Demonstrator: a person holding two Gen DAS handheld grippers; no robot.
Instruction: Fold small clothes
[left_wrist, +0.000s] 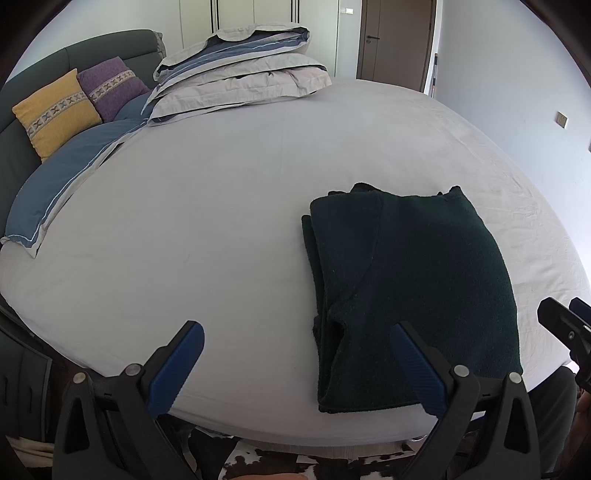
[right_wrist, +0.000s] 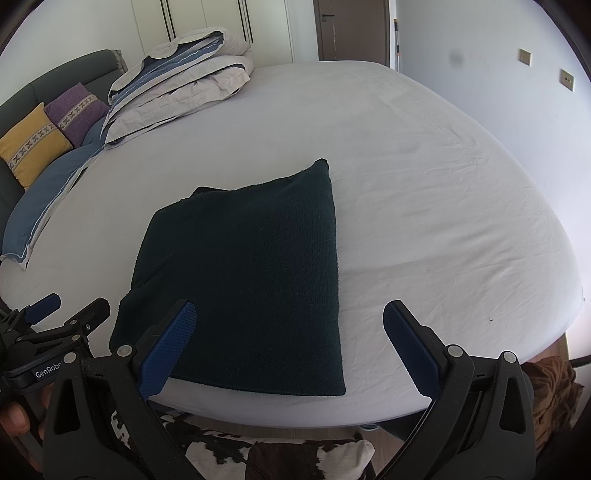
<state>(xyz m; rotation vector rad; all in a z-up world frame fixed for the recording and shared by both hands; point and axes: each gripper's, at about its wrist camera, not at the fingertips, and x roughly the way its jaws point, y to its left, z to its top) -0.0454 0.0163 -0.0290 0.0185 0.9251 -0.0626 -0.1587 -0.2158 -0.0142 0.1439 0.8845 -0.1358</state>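
A dark green knit garment (left_wrist: 413, 291) lies folded into a rectangle on the white bed sheet (left_wrist: 207, 229), near the front edge. It also shows in the right wrist view (right_wrist: 251, 280). My left gripper (left_wrist: 297, 330) is open and empty, above the sheet at the garment's left edge. My right gripper (right_wrist: 290, 314) is open and empty, above the garment's near right corner. The right gripper shows at the right edge of the left wrist view (left_wrist: 565, 317). The left gripper shows at the left edge of the right wrist view (right_wrist: 70, 302).
A folded grey and blue duvet (left_wrist: 240, 70) lies at the back of the bed. Yellow (left_wrist: 55, 114) and purple (left_wrist: 110, 86) cushions lean on the dark headboard at the left, beside a blue pillow (left_wrist: 62, 184). A cowhide rug (right_wrist: 280, 454) lies below the bed's front edge.
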